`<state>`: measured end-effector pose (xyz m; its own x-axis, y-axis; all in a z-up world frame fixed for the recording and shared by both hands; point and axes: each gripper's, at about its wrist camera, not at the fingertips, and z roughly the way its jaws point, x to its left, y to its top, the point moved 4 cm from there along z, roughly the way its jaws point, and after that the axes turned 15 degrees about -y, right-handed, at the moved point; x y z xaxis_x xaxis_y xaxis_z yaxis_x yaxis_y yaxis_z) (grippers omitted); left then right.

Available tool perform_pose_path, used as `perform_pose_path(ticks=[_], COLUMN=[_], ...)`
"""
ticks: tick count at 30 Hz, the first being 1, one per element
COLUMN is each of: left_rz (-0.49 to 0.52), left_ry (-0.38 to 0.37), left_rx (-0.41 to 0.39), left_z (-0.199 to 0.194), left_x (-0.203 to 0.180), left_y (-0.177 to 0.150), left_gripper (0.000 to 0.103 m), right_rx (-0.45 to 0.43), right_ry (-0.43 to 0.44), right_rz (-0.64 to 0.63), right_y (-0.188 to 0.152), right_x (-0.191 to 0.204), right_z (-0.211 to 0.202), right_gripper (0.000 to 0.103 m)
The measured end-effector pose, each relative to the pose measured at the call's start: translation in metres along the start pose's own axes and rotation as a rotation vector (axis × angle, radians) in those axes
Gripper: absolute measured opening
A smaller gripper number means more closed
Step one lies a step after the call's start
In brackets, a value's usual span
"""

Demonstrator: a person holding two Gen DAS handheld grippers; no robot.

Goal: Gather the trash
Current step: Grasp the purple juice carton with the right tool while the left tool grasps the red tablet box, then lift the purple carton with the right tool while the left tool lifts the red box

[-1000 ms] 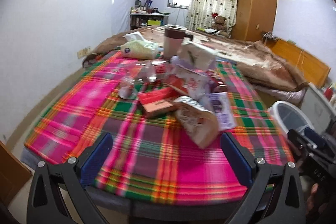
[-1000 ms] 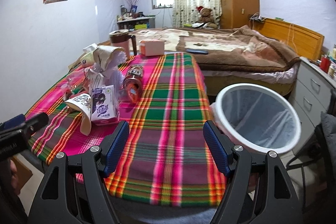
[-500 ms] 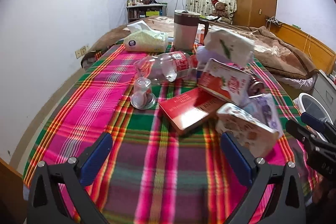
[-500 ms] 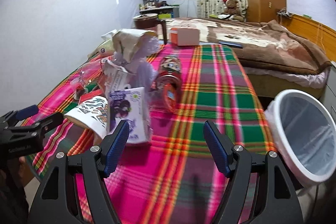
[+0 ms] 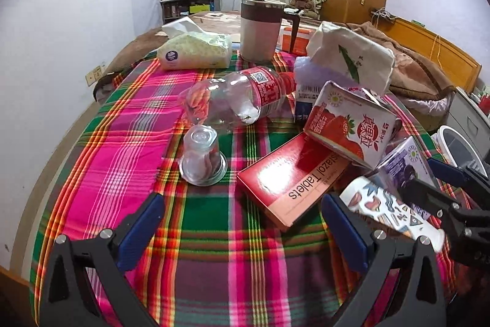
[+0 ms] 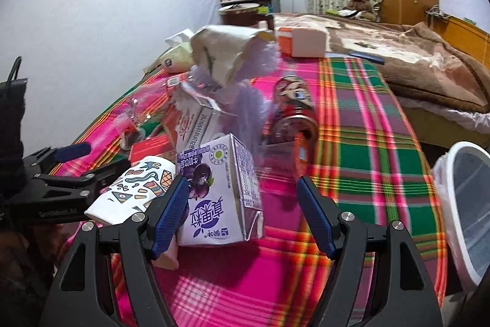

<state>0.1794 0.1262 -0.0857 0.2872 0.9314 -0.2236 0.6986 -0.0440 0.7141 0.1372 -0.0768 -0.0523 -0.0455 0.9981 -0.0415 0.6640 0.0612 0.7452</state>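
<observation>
Trash lies on the plaid tablecloth [image 5: 128,143]. In the left wrist view: a red tablets box [image 5: 291,180], a strawberry milk carton [image 5: 349,124], a crushed clear bottle [image 5: 239,100], an upturned plastic cup [image 5: 202,158], a patterned paper cup [image 5: 389,210]. My left gripper [image 5: 242,226] is open and empty, just short of the red box. In the right wrist view my right gripper [image 6: 242,213] is open, its jaws on either side of a purple milk carton [image 6: 217,192], not closed on it. A red can [image 6: 294,112] lies behind it.
A white bin [image 6: 468,204] stands off the table's right edge. A tissue pack [image 5: 196,51], a brown-and-white jug [image 5: 260,29], a paper bag [image 5: 352,57] and an orange-white box [image 6: 301,42] sit at the far end. A bed [image 6: 413,57] lies beyond.
Both grippers have moved forward over the table towards the trash pile. The right gripper's jaws have come around the purple carton. Both stay open.
</observation>
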Motion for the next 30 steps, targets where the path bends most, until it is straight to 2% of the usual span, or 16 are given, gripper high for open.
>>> perform_pose_path(ticks=[10, 11, 13, 14, 15, 16, 23, 30], left_rz=[0.019, 0.027, 0.044, 0.050, 0.058, 0.066, 0.115, 0.168], left_ry=[-0.059, -0.056, -0.063, -0.071, -0.081, -0.088, -0.145, -0.158], left_rx=[0.035, 0.039, 0.053, 0.063, 0.070, 0.074, 0.139, 0.195], left_z=[0.012, 0.013, 0.018, 0.020, 0.023, 0.025, 0.043, 0.060], left_x=[0.010, 0.009, 0.007, 0.006, 0.004, 0.003, -0.010, -0.017], left_y=[0.008, 0.009, 0.010, 0.010, 0.010, 0.011, 0.021, 0.033], left_gripper=[0.103, 0.103, 0.103, 0.103, 0.103, 0.103, 0.103, 0.103], right_rx=[0.088, 0.096, 0.122, 0.135, 0.138, 0.136, 0.106, 0.096], right_ry=[0.093, 0.107, 0.169, 0.188, 0.182, 0.170, 0.103, 0.078], right_rz=[0.043, 0.048, 0.071, 0.084, 0.082, 0.073, 0.073, 0.086], right_y=[-0.004, -0.004, -0.007, -0.008, -0.009, -0.011, -0.015, -0.009], right_x=[0.005, 0.005, 0.005, 0.005, 0.006, 0.007, -0.004, -0.010], right_z=[0.015, 0.015, 0.016, 0.017, 0.018, 0.018, 0.008, 0.001], right_gripper=[0.072, 0.069, 0.051, 0.048, 0.039, 0.038, 0.038, 0.038])
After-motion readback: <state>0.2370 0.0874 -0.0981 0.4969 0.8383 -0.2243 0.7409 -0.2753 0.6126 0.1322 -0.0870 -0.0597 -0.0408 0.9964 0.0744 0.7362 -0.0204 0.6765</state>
